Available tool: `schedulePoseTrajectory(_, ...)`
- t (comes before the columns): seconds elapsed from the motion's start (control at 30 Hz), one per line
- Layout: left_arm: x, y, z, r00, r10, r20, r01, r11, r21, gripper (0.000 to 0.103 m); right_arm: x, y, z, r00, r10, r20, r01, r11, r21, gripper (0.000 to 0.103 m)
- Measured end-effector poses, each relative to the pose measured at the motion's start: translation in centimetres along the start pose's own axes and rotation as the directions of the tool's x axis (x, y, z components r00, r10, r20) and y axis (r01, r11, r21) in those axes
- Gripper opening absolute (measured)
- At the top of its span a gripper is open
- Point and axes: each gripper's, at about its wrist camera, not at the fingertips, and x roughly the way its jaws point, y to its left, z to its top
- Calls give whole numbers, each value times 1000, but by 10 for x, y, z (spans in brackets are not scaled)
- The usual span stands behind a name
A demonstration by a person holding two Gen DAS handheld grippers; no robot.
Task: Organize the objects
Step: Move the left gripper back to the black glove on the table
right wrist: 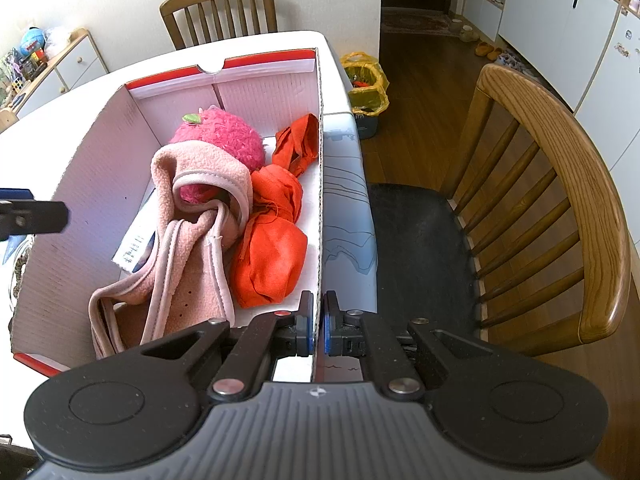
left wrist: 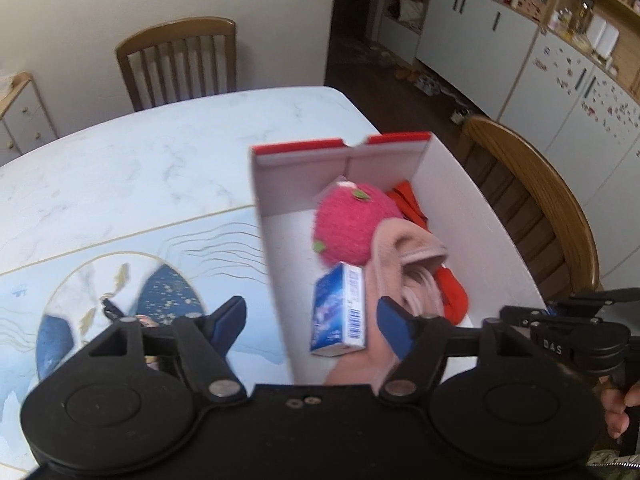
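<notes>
Your left gripper (left wrist: 310, 320) fingers stand released above the small blue box (left wrist: 340, 310), its long axis running near-to-far; your right gripper (right wrist: 319, 322) clamps the cardboard box (right wrist: 320, 184) wall.

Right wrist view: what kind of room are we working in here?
Most likely a home dining room. A table with wooden chairs around it, white cabinets along the wall, slippers on the wood floor and a lined bin beside the table.
</notes>
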Motion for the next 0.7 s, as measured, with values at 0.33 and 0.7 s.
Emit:
schedulePoseTrajectory(0.33,-13,71,-8,991,130,29,-125,984,-123,97,0,-1,-1,1000,-5,-1,5,1000,4,4)
schedulePoseTrajectory(0.7,13,99,-47,987,155,-32,-158,980,-118,101,4,1,-1,1000,-22,-16,22,1000,11,4)
